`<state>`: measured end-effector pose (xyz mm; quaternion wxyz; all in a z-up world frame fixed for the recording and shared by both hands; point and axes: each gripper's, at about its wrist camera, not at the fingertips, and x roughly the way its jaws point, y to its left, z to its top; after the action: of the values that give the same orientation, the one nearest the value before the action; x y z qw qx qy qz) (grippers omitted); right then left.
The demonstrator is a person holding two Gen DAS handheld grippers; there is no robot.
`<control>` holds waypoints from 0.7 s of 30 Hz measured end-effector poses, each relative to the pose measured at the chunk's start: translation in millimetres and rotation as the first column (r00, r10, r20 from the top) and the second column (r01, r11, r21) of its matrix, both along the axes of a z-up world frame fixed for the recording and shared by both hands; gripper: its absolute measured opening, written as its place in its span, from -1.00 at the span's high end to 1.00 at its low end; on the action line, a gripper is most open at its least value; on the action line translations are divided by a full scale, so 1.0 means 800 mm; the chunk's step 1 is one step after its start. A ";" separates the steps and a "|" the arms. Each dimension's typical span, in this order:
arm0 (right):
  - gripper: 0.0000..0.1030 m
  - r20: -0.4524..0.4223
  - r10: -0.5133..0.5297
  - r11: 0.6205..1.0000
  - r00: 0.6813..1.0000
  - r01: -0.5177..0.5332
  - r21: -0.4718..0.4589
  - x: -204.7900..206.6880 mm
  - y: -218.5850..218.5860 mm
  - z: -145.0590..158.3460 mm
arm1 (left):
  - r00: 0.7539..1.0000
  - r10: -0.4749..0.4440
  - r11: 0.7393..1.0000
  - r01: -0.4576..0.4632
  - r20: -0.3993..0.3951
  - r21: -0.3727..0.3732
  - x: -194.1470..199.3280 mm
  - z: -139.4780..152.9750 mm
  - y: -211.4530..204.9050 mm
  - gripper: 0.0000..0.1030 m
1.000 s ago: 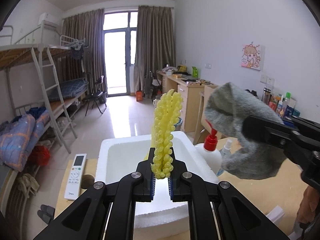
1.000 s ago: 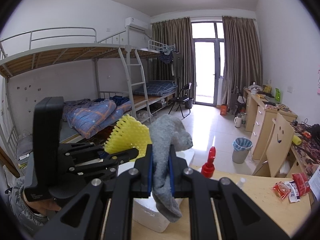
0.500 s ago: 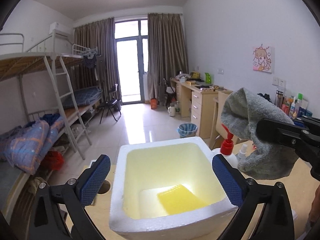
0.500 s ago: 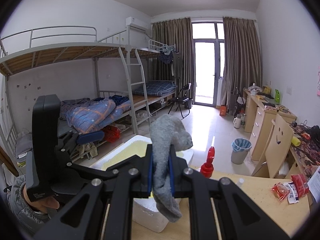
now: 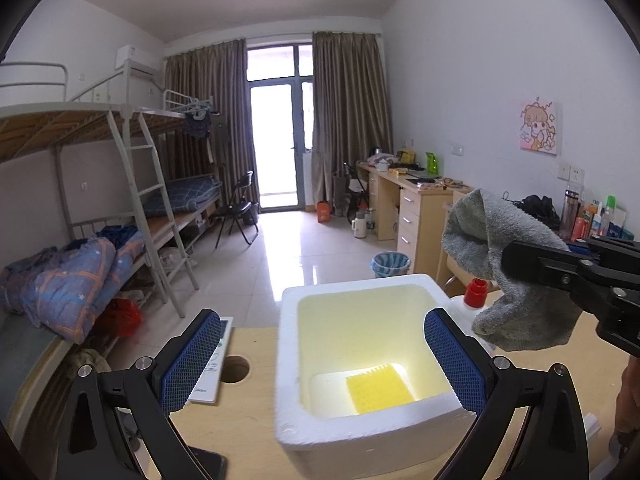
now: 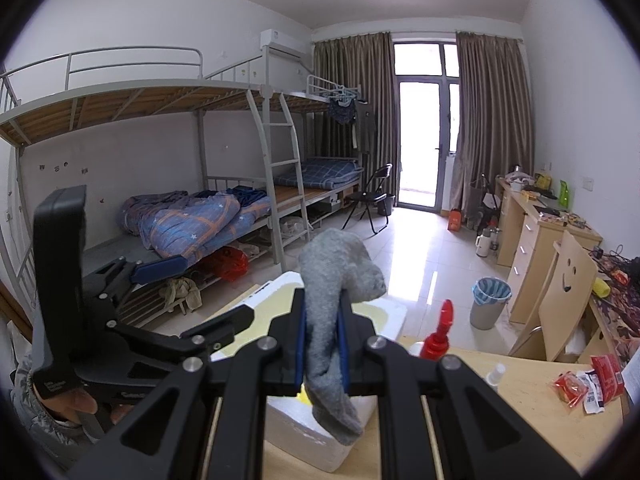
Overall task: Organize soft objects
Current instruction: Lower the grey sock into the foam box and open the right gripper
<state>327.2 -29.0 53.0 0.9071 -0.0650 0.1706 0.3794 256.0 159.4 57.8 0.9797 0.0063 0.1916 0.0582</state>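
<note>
A white foam box (image 5: 288,364) stands on the wooden table, and a yellow nubbed soft pad (image 5: 378,394) lies flat on its floor. My left gripper (image 5: 322,364) hovers over the box's near left side, jaws wide open and empty. To the right, my right gripper (image 6: 322,346) is shut on a grey sock (image 6: 332,312), which hangs above the table beside the box. In the left wrist view the same sock (image 5: 500,268) droops from the black fingers (image 5: 560,270) at the right edge. The left gripper also shows in the right wrist view (image 6: 192,300), held by a hand.
A red-capped bottle (image 5: 476,294) and a small spray bottle (image 6: 494,376) stand right of the box. A white remote (image 5: 212,368) lies left of it next to a round table hole (image 5: 235,368). Red snack packets (image 6: 588,380) lie at the table's right. Bunk beds, desks and a bin stand beyond.
My left gripper let go of the yellow pad, which dropped into the foam box, and its jaws spread wide. The view has shifted slightly left. The right gripper still holds the sock, unmoved.
</note>
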 end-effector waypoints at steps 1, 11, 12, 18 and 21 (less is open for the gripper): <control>0.68 0.000 0.005 1.000 1.000 -0.005 0.000 0.001 0.002 -0.001 | 1.000 0.004 1.000 -0.004 0.000 0.001 -0.002 0.000 0.002 -0.98; 0.68 -0.012 0.055 0.998 0.998 -0.055 -0.011 0.009 0.020 -0.003 | 0.998 0.056 0.998 -0.056 0.005 -0.001 -0.020 0.000 0.024 -0.98; 0.68 -0.013 0.060 0.998 0.998 -0.061 -0.012 0.008 0.021 -0.003 | 0.998 0.061 0.998 -0.061 0.006 -0.001 -0.021 0.001 0.026 -0.98; 0.68 -0.023 0.068 0.997 0.997 -0.068 -0.019 0.015 0.023 -0.008 | 0.995 0.097 0.995 -0.097 0.027 -0.004 -0.037 0.005 0.035 -0.98; 0.68 -0.034 0.070 0.997 0.997 -0.070 -0.015 0.018 0.024 -0.009 | 0.993 0.113 0.994 -0.112 0.037 -0.017 -0.042 0.005 0.041 -0.98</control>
<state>341.9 -10.0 45.7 0.8897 -0.0716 0.1865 0.4105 222.1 192.5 62.0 0.9783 -0.0130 0.1737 0.1120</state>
